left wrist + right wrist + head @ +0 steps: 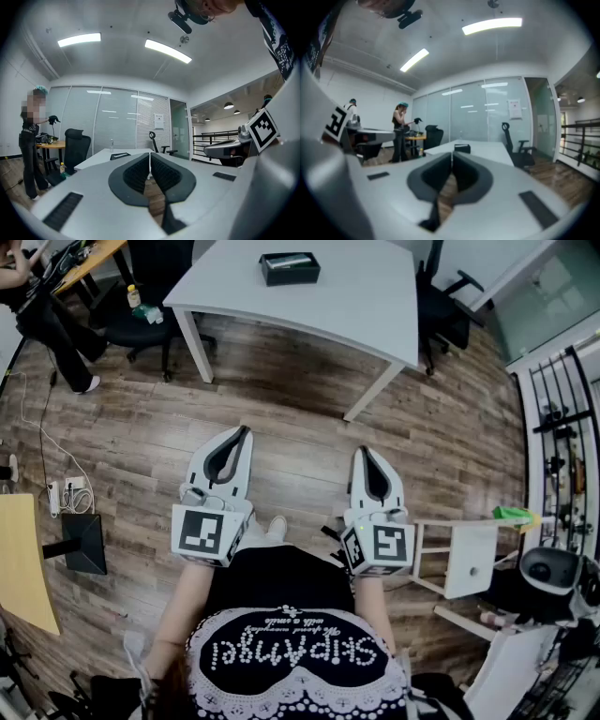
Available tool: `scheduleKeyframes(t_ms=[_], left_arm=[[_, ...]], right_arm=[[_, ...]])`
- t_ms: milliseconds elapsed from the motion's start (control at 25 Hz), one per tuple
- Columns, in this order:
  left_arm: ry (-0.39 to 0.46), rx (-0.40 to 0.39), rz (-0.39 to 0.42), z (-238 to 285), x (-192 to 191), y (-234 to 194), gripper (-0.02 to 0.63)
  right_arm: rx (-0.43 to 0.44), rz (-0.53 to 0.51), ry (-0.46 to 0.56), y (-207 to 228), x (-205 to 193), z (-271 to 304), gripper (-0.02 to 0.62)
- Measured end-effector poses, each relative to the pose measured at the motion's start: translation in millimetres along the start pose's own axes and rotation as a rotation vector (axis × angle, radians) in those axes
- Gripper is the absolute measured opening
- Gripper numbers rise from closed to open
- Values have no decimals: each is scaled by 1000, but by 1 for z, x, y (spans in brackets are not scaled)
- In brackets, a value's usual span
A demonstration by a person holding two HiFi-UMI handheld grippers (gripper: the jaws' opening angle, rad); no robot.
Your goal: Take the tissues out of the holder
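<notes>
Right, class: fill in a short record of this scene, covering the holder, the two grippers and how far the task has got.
holder: black, on the white table, apart from both grippers
left gripper: jaws together, nothing held, over the wood floor
right gripper: jaws together, nothing held
tissues: cannot be made out
task: not yet begun

- The left gripper and right gripper had white tapered shells, with black ribbed pads on the inside.
- Behind each one's jaws sat a white cube bearing black square markers.
- The person wore a black top with white lettering and a lacy white edge.
</notes>
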State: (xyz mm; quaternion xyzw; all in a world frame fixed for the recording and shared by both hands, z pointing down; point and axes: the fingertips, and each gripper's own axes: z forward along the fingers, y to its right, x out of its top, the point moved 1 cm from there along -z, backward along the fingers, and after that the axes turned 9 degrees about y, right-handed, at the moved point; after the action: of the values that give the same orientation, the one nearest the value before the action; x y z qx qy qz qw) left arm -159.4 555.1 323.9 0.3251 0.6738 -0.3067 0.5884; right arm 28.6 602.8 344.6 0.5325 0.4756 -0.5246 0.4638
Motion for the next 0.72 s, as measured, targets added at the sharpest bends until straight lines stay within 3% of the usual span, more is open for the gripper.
scheduleKeyframes(t_ms=[720], left_arm=[[-9, 44, 14, 10, -3, 8, 38]], right_arm=[[28, 0, -9, 17, -2, 0, 35]])
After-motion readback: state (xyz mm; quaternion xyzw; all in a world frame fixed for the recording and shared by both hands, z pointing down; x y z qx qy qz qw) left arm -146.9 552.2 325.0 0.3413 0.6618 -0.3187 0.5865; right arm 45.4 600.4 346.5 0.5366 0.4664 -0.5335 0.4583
